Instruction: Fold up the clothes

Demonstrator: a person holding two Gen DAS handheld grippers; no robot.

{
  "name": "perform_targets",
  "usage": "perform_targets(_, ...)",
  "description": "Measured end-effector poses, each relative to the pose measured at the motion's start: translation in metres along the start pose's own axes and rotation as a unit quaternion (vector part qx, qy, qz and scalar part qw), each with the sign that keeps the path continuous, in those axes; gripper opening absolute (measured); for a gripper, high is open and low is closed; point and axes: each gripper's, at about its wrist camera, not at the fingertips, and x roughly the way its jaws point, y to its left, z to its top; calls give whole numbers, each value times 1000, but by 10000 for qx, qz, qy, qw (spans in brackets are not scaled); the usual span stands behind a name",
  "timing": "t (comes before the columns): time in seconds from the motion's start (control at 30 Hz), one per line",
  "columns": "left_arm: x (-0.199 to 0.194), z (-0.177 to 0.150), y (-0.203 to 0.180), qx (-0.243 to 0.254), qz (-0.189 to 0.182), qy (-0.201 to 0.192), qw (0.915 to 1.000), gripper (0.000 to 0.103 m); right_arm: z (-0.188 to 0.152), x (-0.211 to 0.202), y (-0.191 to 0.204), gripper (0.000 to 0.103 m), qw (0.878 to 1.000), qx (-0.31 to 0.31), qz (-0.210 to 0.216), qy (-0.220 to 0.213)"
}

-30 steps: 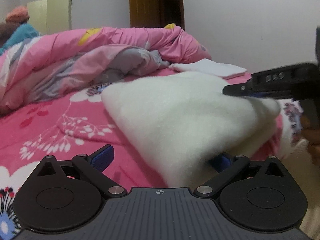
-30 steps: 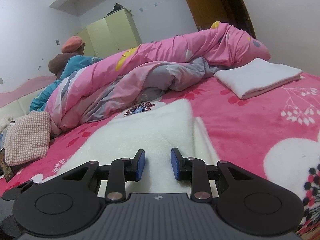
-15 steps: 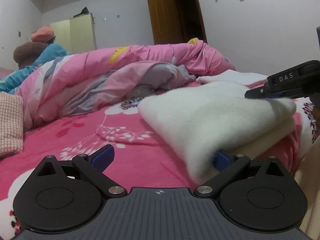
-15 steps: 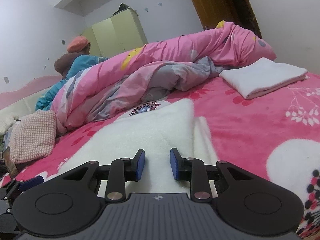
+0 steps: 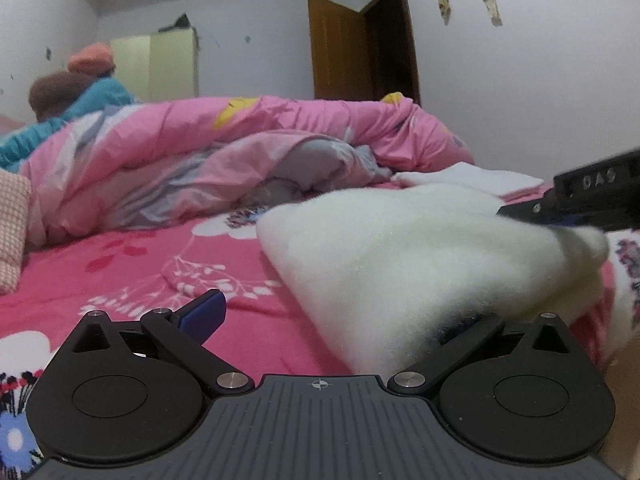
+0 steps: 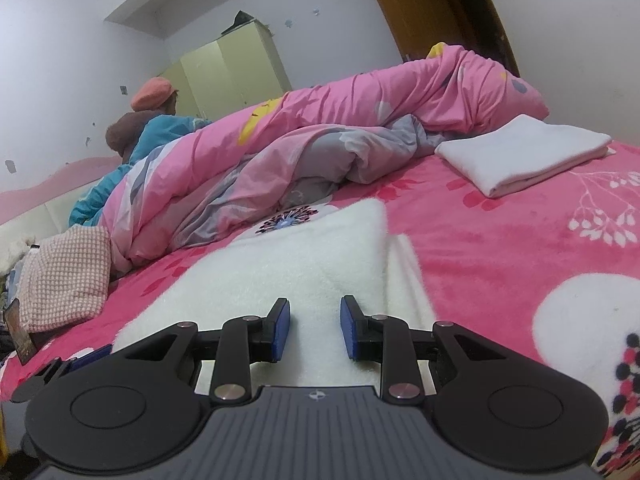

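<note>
Left wrist view is showing the white fleece garment (image 5: 420,256) lying on the pink bedspread (image 5: 132,272) at three o'clock, draping over one finger of the wide-spread left gripper (image 5: 332,320). It is looking soft, light and floppy, best pinched at a folded edge. The right gripper (image 6: 314,330) is hovering narrowly parted over it, apparently gripping nothing.

A bed spread with a pink floral blanket (image 6: 500,236) carries everything. Directly ahead of the right gripper (image 6: 314,330) lies a folded white fleece garment (image 6: 304,264). Farther ahead sprawls a rumpled pink quilt (image 6: 360,120); ahead-right, a folded white cloth (image 6: 520,152); to its left, a pink checked cloth (image 6: 68,272).
</note>
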Motion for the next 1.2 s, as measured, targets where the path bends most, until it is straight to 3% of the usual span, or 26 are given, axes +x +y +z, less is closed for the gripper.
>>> perform_targets(0.2,-5,-3,16,-146,-90,368,9992,103,0,-1,-1,28,10000,4,73,11)
perform_targets(0.43,-5,4,42,-764,-863,909,9892,103,3,-2,1,31,10000,25,49,46)
perform_targets(0.53,-23,6,55,-949,-1195,880,9844,103,6,-7,5,31,10000,-50,36,55)
perform_targets(0.67,-51,12,77,-1304,-1823,502,9733,103,13,-26,13,30,9995,-165,106,-241)
perform_targets(0.8,-49,27,78,-1338,-1959,72,9714,102,11,-25,22,30,9986,-507,-126,-100)
perform_targets(0.87,-37,35,73,-1196,-1934,-26,9738,98,4,-13,21,28,9972,-627,-335,225)
perform_targets(0.93,-22,42,66,-1022,-1874,-98,9769,90,4,-10,21,27,9967,-664,-384,258)
perform_targets(1.0,-6,50,64,-969,-1837,-97,9782,81,18,-17,28,26,9963,-702,-480,148)
perform_targets(1.1,16,57,66,-981,-1936,-60,9762,79,36,-31,33,26,9949,-832,-534,-215)
perform_targets(1.2,38,57,63,-837,-2080,170,9744,76,43,-30,30,26,9946,-837,-566,-239)
